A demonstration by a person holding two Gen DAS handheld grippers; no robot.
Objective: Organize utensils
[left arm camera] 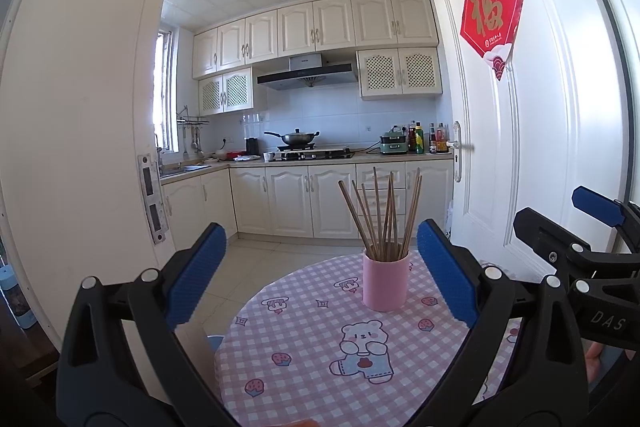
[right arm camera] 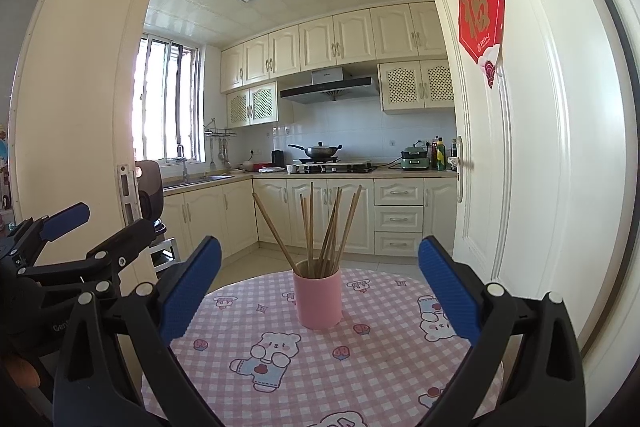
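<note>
Behind my two tools a cream kitchen fills the doorway: at far left a window (right arm camera: 166, 103) above the sink (right arm camera: 200, 180), then hanging ladles, a wok (right arm camera: 318, 149) on the hob under a range hood (right arm camera: 330, 87) whose small badge I cannot read, a green cooker (right arm camera: 415, 158) and a cluster of sauce bottles (left arm camera: 430, 139) with labels too small to make out.

Nearest me is a round table (right arm camera: 320, 379) under a pink checked cloth printed with cartoon bears and strawberries. My left gripper (left arm camera: 320, 273) hangs over its near edge with the blue pads spread wide and nothing between them. Just right of centre in the left view stands the pink cup (left arm camera: 386, 281), upright on the cloth, holding a loose fan of wooden chopsticks (left arm camera: 384, 215) that lean outward in several directions. In that view the cup sits closer to the right-hand pad, apart from it.

My right gripper (right arm camera: 320, 287) is likewise fully spread and empty, the cup centred ahead of it. Its black frame, seen from the left camera, carries the letters "DAS".

At right, the open white door (left arm camera: 540, 147) bears a red diamond poster (left arm camera: 492, 17) with a gold "福" and smaller print I cannot read, below a feather fan.
</note>
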